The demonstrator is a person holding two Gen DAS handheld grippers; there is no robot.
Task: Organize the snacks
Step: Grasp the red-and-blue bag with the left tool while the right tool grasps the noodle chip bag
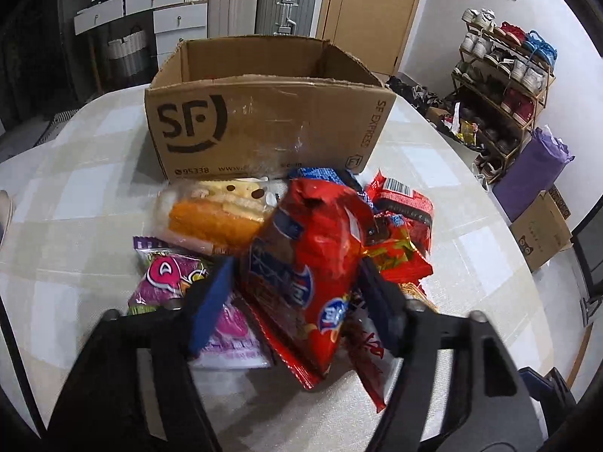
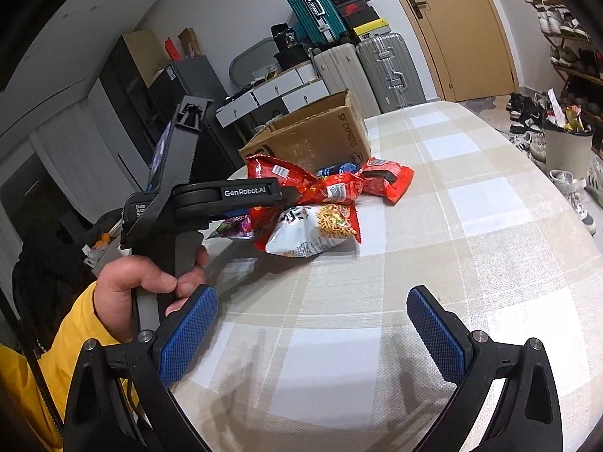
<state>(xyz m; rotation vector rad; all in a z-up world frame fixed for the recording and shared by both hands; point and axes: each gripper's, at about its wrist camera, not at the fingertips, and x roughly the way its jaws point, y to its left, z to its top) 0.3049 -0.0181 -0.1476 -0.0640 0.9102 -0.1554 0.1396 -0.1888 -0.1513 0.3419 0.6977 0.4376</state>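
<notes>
Two views, left wrist first. My left gripper [image 1: 297, 282] sits over the snack pile on the checked table [image 1: 75, 196]. A red bag [image 1: 312, 263] lies between its blue pads; the right pad touches the bag, the left pad looks just clear, so I cannot tell whether it is pinched. Bag's long axis runs from near me up and away toward the box [image 1: 264, 124]. Beside it: a cake pack [image 1: 218, 214] and a purple pack [image 1: 169, 275] on the left, more red packs on the right. Box stands open just behind the pile; its inside is mostly hidden.

Right wrist view: my right gripper [image 2: 312, 324] hangs over bare table, pads spread wide, nothing between them. My left hand [image 2: 132, 293] grips the other tool's handle, its nose down in the pile. A white noodle bag [image 2: 312, 233] lies nearest.
</notes>
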